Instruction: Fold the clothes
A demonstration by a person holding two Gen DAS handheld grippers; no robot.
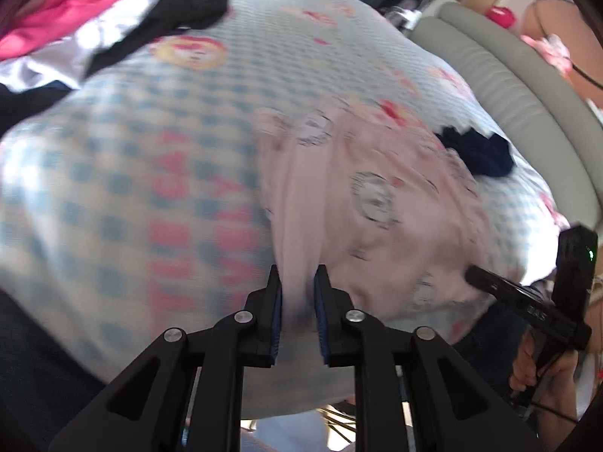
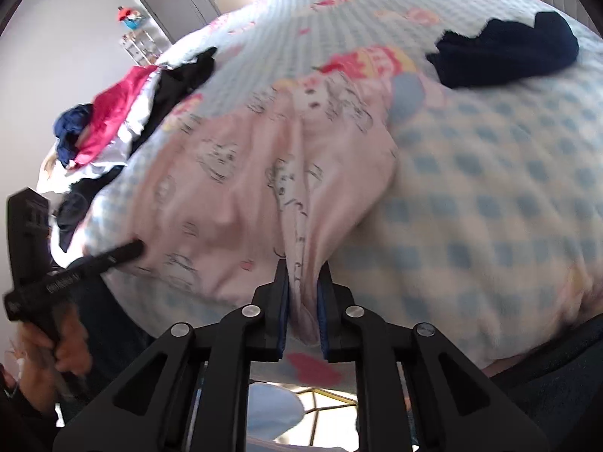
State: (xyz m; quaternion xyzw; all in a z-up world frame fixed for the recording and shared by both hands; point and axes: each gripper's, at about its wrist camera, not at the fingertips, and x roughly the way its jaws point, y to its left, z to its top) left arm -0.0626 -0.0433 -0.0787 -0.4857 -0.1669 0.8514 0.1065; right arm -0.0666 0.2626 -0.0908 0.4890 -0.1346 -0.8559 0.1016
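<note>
Pink printed garment (image 1: 361, 203) held by 2 grippers above the blue-checked bedspread (image 1: 113, 173).
Left gripper (image 1: 297, 282) and right gripper (image 2: 304, 282) each pinch a bunched fold of fabric, fingers nearly closed. Navy item (image 2: 505, 52) lies on the bedspread beyond the garment; a clothes pile (image 2: 113, 120) sits well apart.

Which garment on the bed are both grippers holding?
The pink printed garment, pinched by the left gripper and right gripper; the navy garment lies apart, untouched.
</note>
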